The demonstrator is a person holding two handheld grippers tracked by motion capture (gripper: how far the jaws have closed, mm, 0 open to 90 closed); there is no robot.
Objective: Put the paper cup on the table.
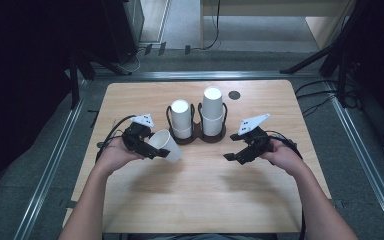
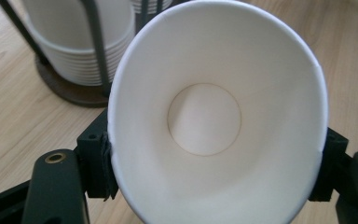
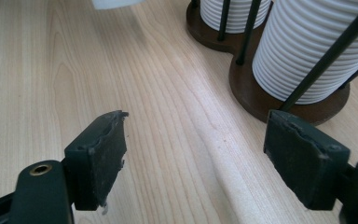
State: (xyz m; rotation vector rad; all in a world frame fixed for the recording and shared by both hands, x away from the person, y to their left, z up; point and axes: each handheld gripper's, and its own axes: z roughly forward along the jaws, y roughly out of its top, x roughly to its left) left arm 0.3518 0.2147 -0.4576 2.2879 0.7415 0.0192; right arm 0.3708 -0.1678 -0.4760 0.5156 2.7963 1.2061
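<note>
In the left gripper view the paper cup (image 2: 214, 121) runs off the bottom edge, its lower rim cut away, and its wide mouth hides most of the counter (image 2: 9, 107) behind it. At eleven o'clock the cup holder (image 2: 70, 86) is cropped by the top edge and partly covered by the cup. In the right gripper view, both stacks of cups (image 3: 307, 51) are cut off at one o'clock, their tops unseen.
</note>
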